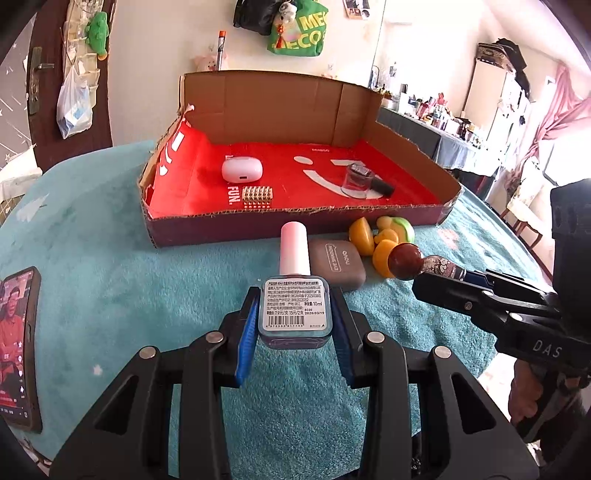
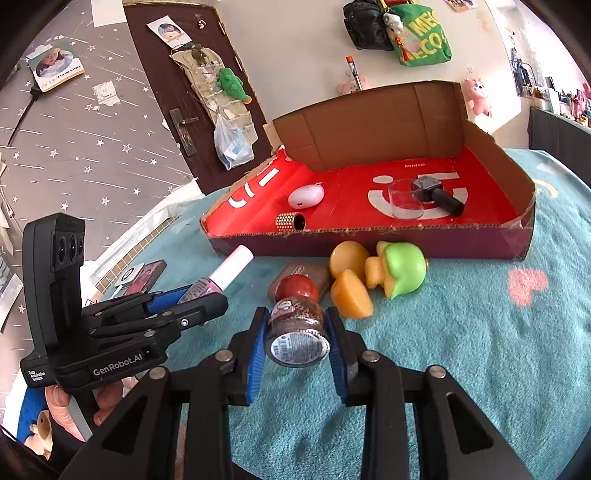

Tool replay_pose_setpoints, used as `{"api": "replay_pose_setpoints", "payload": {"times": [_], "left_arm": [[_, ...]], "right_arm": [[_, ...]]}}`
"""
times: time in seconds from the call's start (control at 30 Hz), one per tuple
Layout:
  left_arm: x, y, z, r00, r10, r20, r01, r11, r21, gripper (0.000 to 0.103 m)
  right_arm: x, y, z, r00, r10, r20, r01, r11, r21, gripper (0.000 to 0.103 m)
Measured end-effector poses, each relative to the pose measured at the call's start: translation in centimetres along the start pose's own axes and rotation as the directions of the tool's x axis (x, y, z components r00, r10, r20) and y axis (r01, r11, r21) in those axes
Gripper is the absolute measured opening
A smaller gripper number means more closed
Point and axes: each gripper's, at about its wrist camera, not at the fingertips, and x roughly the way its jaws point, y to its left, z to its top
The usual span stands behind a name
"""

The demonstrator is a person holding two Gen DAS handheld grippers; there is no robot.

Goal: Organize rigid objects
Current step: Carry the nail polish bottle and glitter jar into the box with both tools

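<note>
STEP: carry to cardboard tray (image 1: pixel 406 216) | LEFT: my left fingers (image 1: pixel 293 314) pinch the pink-capped polish bottle (image 1: pixel 294 288), held off the tabletop (image 1: pixel 110 295) just short of the tray's front wall | RIGHT: my right fingers (image 2: pixel 297 332) clamp the red-capped glitter bottle (image 2: pixel 297 325), same side | NEXT: I reckon lift both over the wall, onto bare red floor clear of the glass cup (image 2: pixel 406 199).

Phone (image 1: pixel 18 347): it lies at my far left on the blanket, screen lit with a video.
Blanket (image 1: pixel 110 266): teal and fluffy, it covers the table; I see a pink heart (image 2: pixel 526 286) on it to my right.
Door (image 2: pixel 184 92): dark brown, a plastic bag (image 2: pixel 232 142) and a green plush (image 2: pixel 231 83) hang on it.
Green bag (image 1: pixel 299 29): it hangs on the white wall next to a black bag (image 2: pixel 365 26).
Pink plush (image 2: pixel 478 96): on the wall, just past the box's far corner.
Curtain (image 1: pixel 561 114): pink, at my far right.
</note>
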Motion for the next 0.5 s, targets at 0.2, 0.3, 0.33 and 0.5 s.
{"api": "replay_pose_setpoints", "payload": {"times": [0.2, 0.3, 0.33, 0.5], "left_arm": [[-0.2, -0.1, 0.7, 1.0, -0.004, 0.019, 0.004, 1.0, 0.003, 0.034], [-0.3, -0.1, 1.0, 1.0, -0.002, 0.028, 0.002, 1.0, 0.01, 0.034], [-0.3, -0.2, 1.1, 1.0, -0.002, 0.031, 0.002, 1.0, 0.012, 0.034], [-0.4, -0.2, 1.7, 0.999, -0.009, 0.042, 0.009, 1.0, 0.016, 0.034]], "right_arm": [[-0.4, 0.1, 0.8, 1.0, -0.009, 0.019, 0.01, 1.0, -0.018, 0.033], [-0.5, -0.1, 1.1, 1.0, -0.008, 0.023, 0.008, 1.0, -0.02, 0.033], [-0.5, -0.1, 1.3, 1.0, -0.008, 0.024, 0.008, 1.0, -0.021, 0.033], [-0.7, -0.2, 1.8, 0.999, -0.01, 0.031, 0.011, 1.0, -0.028, 0.033]]}}
